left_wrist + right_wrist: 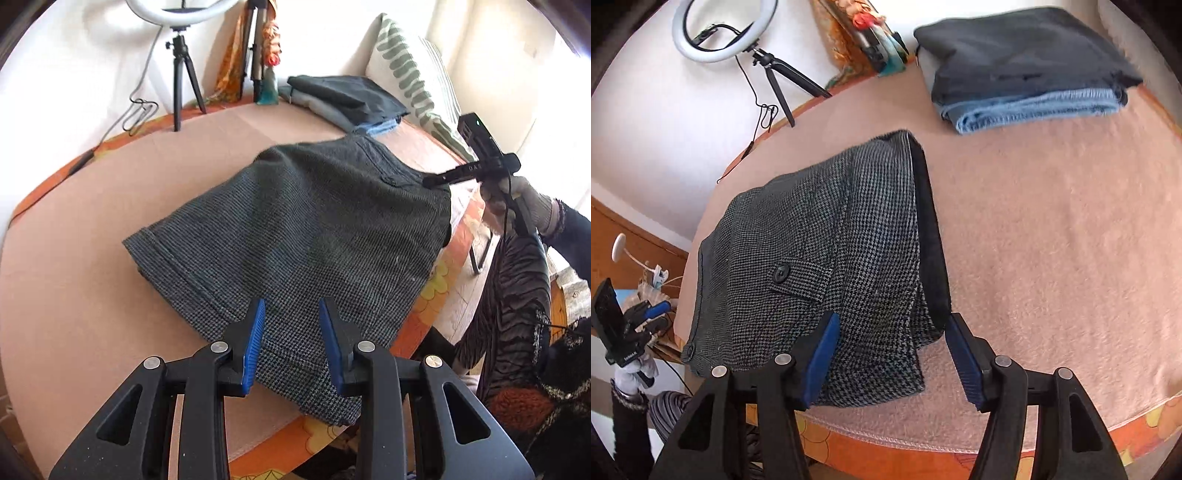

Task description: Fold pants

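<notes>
A white ring light on a small black tripod stands at the far left edge of the pink-covered table, its cable trailing down the wall. The left gripper with black arms and blue finger pads hovers over the near edge of the table, its jaws parted wide with only cloth beneath them, gripping nothing. The grey-black houndstooth woollen pants lie folded across the middle of the table, reaching from the hemmed leg ends on the left to the waistband at the near right edge, where they overhang the orange flowered border. In the right wrist view a black button and a pocket flap show on the pants. The right gripper with matching blue pads is spread wide on either side of the folded edge of the pants, clamping nothing. A stack of folded dark and light-blue denim garments rests at the far right corner.
</notes>
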`<state>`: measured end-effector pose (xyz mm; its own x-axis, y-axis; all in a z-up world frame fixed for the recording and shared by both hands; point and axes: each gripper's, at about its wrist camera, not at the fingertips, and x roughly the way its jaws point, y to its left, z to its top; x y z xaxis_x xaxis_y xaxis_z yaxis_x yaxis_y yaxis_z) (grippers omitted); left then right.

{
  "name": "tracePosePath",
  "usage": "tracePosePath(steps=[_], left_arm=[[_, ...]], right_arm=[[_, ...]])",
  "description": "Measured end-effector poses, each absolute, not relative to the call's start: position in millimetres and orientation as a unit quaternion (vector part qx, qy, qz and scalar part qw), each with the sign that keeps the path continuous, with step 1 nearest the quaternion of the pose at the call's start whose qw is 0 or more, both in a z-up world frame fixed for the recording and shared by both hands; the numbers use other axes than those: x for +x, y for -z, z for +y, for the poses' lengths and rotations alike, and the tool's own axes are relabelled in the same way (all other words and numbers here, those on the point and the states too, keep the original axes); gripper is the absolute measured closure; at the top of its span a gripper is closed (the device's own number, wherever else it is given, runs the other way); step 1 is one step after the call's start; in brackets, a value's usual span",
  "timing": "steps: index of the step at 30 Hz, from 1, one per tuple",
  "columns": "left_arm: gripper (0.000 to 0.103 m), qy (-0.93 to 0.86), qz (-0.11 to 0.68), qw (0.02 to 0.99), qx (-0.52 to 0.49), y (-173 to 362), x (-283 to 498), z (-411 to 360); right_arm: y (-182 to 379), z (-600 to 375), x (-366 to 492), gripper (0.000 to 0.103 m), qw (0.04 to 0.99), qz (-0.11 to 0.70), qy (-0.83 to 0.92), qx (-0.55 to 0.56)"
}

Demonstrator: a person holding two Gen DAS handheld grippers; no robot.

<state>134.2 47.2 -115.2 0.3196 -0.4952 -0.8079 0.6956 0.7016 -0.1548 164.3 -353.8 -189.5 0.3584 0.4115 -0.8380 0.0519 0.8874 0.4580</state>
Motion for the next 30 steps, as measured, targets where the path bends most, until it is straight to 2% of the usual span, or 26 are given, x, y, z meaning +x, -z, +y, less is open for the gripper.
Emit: tracePosePath(steps=[1, 3, 4, 5, 11, 16, 18, 21, 22, 25, 27, 28, 29, 30], left_arm=[[0.073, 0.378, 0.456, 0.798, 0.112, 118.8, 134.6, 45.0], [0.073, 0.394, 0.468, 0.783, 0.117, 127.1, 134.4, 39.4], [0.073, 0.399, 0.475, 0.775, 0.121, 132.1, 134.8, 36.6], [0.073, 0.403, 0.481, 0.769, 0.124, 136.9, 134.7, 33.7], [0.075, 0.424, 0.508, 0.738, 0.131, 166.4, 126.9, 13.0], [0.075, 0.431, 0.501, 0.742, 0.114, 170.7, 126.0, 9.0], [0.075, 0.427, 0.499, 0.746, 0.111, 167.8, 125.6, 13.4], [0.075, 0.408, 0.489, 0.767, 0.081, 157.3, 129.2, 31.6], [0.074, 0.401, 0.482, 0.777, 0.062, 153.4, 130.9, 39.1], [0.06, 0.355, 0.451, 0.819, 0.008, 136.6, 142.3, 70.6], [0.057, 0.319, 0.435, 0.842, -0.027, 127.9, 154.3, 91.2], [0.048, 0.301, 0.431, 0.85, -0.039, 125.3, 162.0, 99.9], [0.045, 0.282, 0.429, 0.856, -0.055, 123.8, 170.5, 108.6], [0.044, 0.271, 0.432, 0.857, -0.07, 123.2, 178.5, 114.5]], right_arm=[[188.2, -352.0, 164.5, 0.048, 0.802, 0.549, -0.114, 0.203], [181.7, -350.4, 165.5, 0.07, 0.81, 0.54, -0.117, 0.197], [177.9, -350.5, 163.8, 0.084, 0.815, 0.535, -0.116, 0.191], [171.8, -349.1, 164.4, 0.09, 0.82, 0.529, -0.119, 0.181], [130.7, -327.3, 156.3, 0.094, 0.872, 0.467, -0.133, 0.058], [174.3, -329.2, 165.3, 0.094, 0.843, 0.527, -0.106, 0.03], [173.7, -329.5, 160.5, 0.093, 0.842, 0.527, -0.116, 0.024], [153.6, -334.5, 159.5, 0.081, 0.849, 0.513, -0.122, 0.024], [143.4, -337.1, 158.8, 0.072, 0.856, 0.501, -0.121, 0.024], [113.0, -340.9, 161.8, 0.068, 0.877, 0.459, -0.141, 0.031], [97.0, -340.4, 168.9, 0.061, 0.882, 0.44, -0.164, 0.037], [91.2, -338.0, 173.2, 0.054, 0.884, 0.432, -0.174, 0.038], [87.1, -333.9, 178.0, 0.048, 0.885, 0.426, -0.182, 0.037], [83.6, -328.6, 184.2, 0.046, 0.886, 0.421, -0.193, 0.033]])
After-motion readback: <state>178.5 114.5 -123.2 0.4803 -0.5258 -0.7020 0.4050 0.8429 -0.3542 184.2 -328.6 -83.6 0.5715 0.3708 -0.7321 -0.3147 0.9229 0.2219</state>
